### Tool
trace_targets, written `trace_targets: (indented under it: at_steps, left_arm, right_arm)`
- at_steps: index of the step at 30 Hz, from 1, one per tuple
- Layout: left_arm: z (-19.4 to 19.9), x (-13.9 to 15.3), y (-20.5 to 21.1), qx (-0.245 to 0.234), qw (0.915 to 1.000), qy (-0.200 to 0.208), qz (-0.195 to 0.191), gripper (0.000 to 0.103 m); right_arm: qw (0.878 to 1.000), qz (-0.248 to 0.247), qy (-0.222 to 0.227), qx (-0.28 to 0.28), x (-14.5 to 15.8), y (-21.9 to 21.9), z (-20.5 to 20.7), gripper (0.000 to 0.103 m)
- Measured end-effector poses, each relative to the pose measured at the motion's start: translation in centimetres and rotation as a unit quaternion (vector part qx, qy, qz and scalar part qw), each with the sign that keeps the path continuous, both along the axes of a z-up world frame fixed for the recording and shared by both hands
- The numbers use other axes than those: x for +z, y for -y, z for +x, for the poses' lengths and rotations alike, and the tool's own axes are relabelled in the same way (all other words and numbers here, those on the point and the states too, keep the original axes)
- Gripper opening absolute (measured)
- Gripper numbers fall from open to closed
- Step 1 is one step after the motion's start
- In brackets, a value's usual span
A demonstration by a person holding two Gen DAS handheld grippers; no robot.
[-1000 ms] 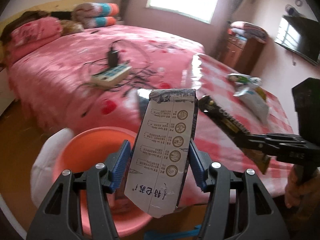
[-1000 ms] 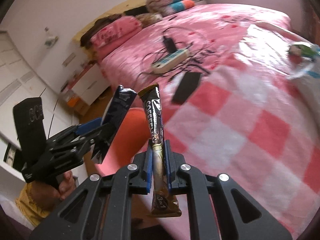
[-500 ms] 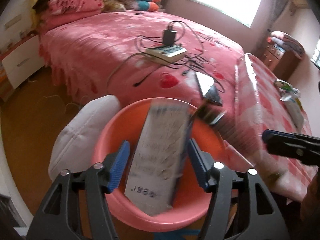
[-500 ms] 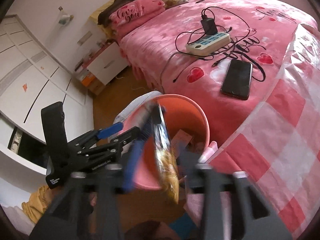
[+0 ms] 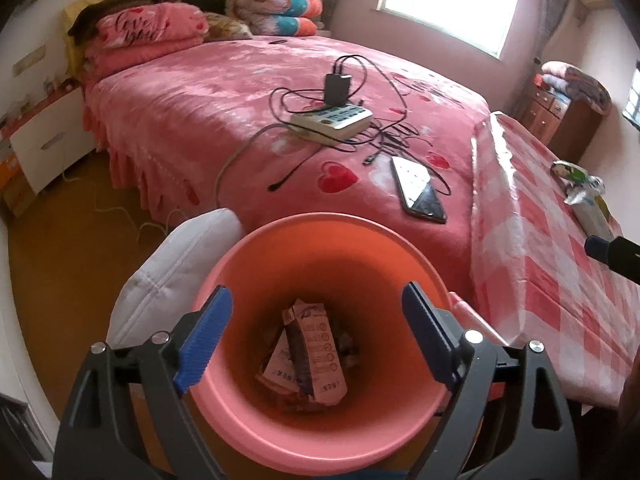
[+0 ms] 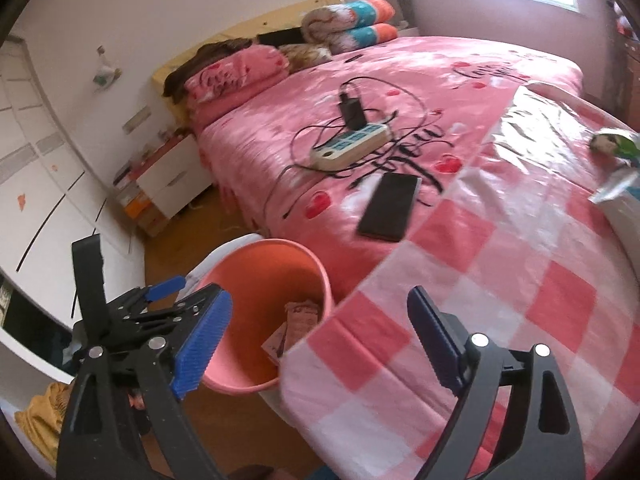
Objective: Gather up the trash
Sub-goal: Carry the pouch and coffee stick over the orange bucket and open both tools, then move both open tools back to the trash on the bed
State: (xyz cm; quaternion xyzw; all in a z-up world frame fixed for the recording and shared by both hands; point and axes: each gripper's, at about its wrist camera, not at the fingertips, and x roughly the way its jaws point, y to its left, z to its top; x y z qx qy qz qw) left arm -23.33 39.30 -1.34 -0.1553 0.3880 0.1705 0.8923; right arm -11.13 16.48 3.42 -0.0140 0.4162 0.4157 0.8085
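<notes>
My left gripper [image 5: 316,332] is open and empty, right above the pink trash bucket [image 5: 256,264]. A flattened carton [image 5: 318,356] and other wrappers lie at the bucket's bottom. My right gripper [image 6: 320,336] is open and empty, over the edge of the checked cloth [image 6: 500,280] beside the bucket [image 6: 304,264]; the left gripper [image 6: 132,312] shows at its left. More wrappers lie on the checked cloth at the far right [image 5: 576,184], also in the right wrist view [image 6: 616,164].
A pink bed [image 5: 240,92] holds a power strip [image 5: 332,120] with tangled cables and a phone [image 5: 420,188]. A white cushion [image 5: 176,272] leans against the bucket. A white nightstand [image 5: 48,140] stands at left, a wooden dresser [image 5: 560,112] at right.
Both grippers moved over the bucket and opened. The carton dropped from the left gripper and the coffee stick packet from the right gripper into the bucket.
</notes>
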Motion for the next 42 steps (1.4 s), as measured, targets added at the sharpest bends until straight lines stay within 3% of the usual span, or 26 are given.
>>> trace_targets:
  at_steps: [17,31,42]
  left_arm:
    - [3.8,1.4,5.9,-0.077,0.996,-0.028,-0.034,0.087]
    - [6.7,3.7,11.9,-0.129,0.9909,-0.031,0.022,0.087]
    - [12.8,8.3,18.5,-0.215,0.9763,0.006,0.025,0.087]
  right_arm:
    - [0.997,0.026,-0.003,-0.071,0.0,7.4,1.0,0.09]
    - [0.99,0.06,-0.009,-0.126,-0.1,13.9,2.2,0.091]
    - [0.978,0.058,0.001,-0.201,1.7,22.5,5.1,0.091]
